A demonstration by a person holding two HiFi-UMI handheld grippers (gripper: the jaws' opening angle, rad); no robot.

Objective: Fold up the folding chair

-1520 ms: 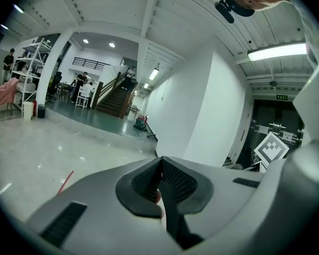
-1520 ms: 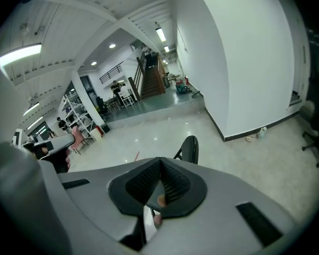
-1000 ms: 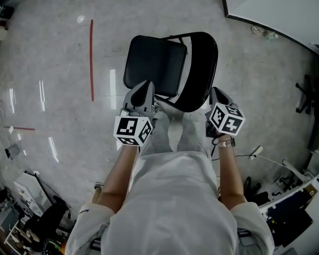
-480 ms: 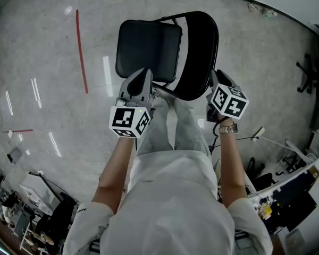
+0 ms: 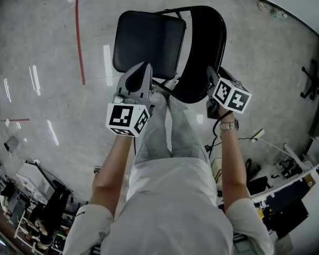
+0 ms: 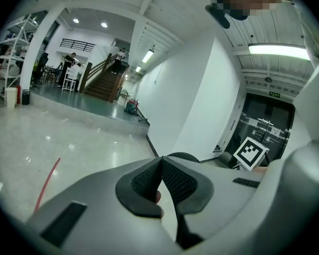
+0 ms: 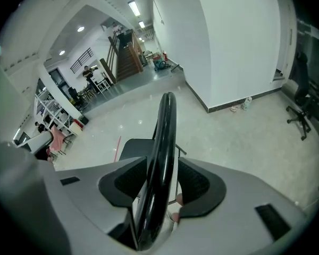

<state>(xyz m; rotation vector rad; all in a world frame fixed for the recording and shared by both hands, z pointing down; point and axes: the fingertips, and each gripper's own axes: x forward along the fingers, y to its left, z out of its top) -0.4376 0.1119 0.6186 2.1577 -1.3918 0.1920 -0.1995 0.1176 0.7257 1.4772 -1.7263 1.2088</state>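
**Right jaws wide around the backrest, left jaws shut**

The chair (image 5: 165, 47) stands unfolded on the glossy floor (image 5: 48, 100), just in front of the person's legs (image 5: 167, 129). Its black seat (image 5: 143, 36) lies flat. Its black backrest (image 5: 207, 41) is on the side nearer the person.

The right gripper (image 5: 210, 73) sits at the backrest's top edge, toward its right end. In the right gripper view the backrest (image 7: 165, 137) runs edge-on between the jaws. The jaws have just been opening and stand wide, with space beside the backrest, so the pads do not clamp it.

The left gripper (image 5: 144, 68) hovers over the rear of the seat, beside the backrest's left end. In the left gripper view its jaws meet tip to tip with nothing between them (image 6: 160, 166).

A red line (image 5: 80, 41) runs along the floor well left of the chair. A white wall (image 5: 292, 1) meets the floor at the upper right. The person wears a watch (image 5: 229, 125) on the right wrist. A staircase (image 6: 103, 84) rises far across the hall in the left gripper view.
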